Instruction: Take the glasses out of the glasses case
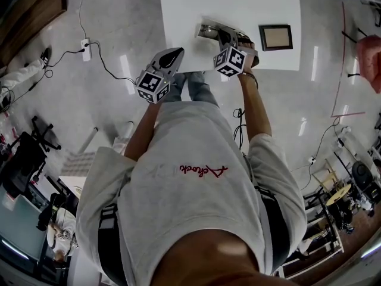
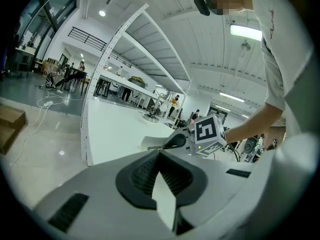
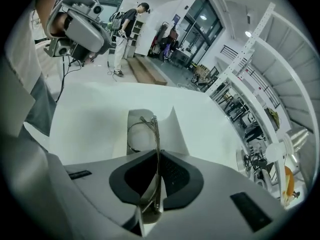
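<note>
Right gripper view: my right fingers (image 3: 175, 176) pinch the thin wire-framed metal glasses (image 3: 155, 134), whose far end sits at the pale open glasses case (image 3: 176, 129) on the white bench (image 3: 90, 109). So slight a hold could twist or slip. My left fingers (image 2: 140, 176), closed and empty, leave the case free to drag.

I see a white desk (image 1: 178, 16) on a glossy grey floor (image 1: 59, 112). Strip lights (image 2: 245, 31) glow overhead, and tall windows (image 3: 202, 16) stand beyond.

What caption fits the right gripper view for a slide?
Right gripper shut on thin-framed glasses at the glasses case on a white table.
</note>
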Available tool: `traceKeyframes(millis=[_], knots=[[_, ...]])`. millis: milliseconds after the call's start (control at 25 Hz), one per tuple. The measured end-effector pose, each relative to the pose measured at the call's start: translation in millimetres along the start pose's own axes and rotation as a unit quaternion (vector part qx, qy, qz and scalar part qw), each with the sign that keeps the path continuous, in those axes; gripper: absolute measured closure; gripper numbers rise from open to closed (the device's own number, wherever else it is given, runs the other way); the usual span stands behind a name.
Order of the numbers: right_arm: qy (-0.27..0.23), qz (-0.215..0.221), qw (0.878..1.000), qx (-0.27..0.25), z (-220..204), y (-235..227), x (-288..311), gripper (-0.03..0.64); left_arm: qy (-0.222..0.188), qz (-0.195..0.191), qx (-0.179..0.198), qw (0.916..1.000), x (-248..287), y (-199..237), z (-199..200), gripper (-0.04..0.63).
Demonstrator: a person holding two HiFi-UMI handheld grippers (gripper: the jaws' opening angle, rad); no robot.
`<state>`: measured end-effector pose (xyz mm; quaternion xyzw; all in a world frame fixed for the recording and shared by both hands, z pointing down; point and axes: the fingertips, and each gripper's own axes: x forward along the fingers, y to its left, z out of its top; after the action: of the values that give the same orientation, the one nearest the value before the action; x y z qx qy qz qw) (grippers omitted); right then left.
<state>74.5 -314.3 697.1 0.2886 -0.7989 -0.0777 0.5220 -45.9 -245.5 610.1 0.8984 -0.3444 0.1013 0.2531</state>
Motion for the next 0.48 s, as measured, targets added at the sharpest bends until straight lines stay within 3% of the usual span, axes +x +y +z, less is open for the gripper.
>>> traceKeyframes(millis=[200,480], knots=[[0.001,-0.002,1.000,-0.013,0.3,4.3,0.1,0.571,-0.003,0.001,0.002,1.0000,-1.8,1.7,0.9,0.601],[-0.017,-0.048,0.998,-0.044,14.7,-3.8,-10.6,0.572,-0.005,-0.002,0.006,1.0000,-4.6,3.5,0.0,0.601]])
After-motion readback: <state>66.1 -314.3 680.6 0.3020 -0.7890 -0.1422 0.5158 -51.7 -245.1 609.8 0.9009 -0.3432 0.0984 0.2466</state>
